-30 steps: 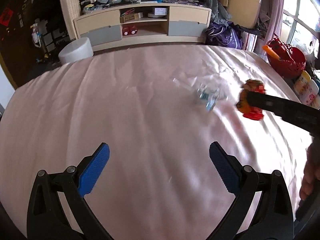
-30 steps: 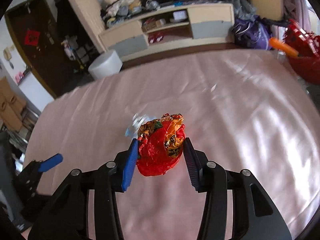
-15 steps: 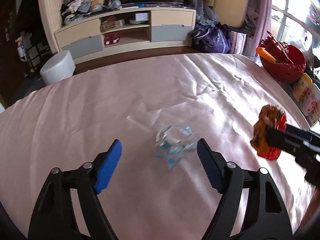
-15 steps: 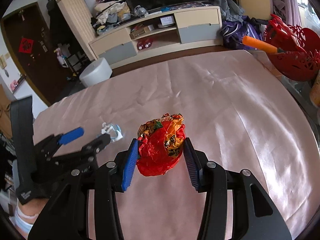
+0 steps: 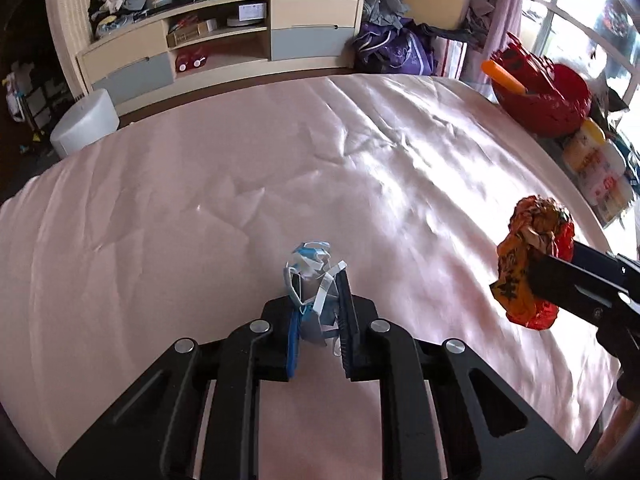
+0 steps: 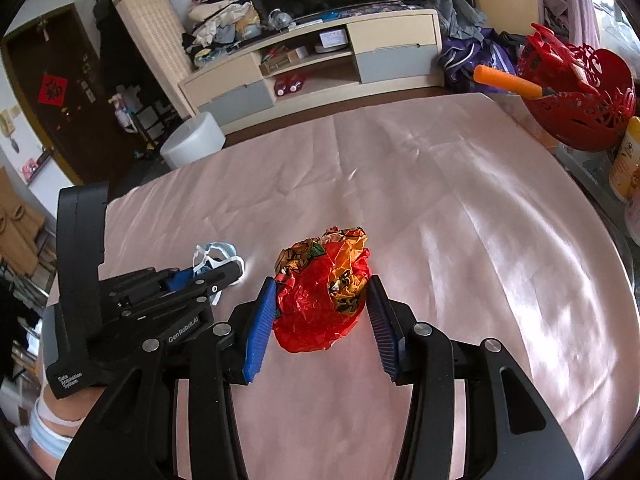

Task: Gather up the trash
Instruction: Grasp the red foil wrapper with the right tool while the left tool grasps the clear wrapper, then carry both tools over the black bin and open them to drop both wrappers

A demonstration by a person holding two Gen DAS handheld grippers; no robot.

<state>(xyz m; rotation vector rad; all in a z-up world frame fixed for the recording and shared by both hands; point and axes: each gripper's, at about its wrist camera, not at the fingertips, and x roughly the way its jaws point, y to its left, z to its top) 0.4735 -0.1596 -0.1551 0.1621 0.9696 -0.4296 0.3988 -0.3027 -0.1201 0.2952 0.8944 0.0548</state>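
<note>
My left gripper [image 5: 320, 312] had just closed on the crumpled blue-and-white wrapper [image 5: 310, 276] over the creased pink satin cloth [image 5: 200, 200]. Right of the wrapper, my right gripper [image 6: 320, 312] clamped a crinkly red-orange foil wad [image 6: 322, 292].

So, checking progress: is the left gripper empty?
No, the left gripper is shut on the blue-white wrapper on the pink cloth.

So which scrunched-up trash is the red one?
The crumpled foil wrapper in the right gripper. The left gripper holds the blue-and-white scrap.
</note>
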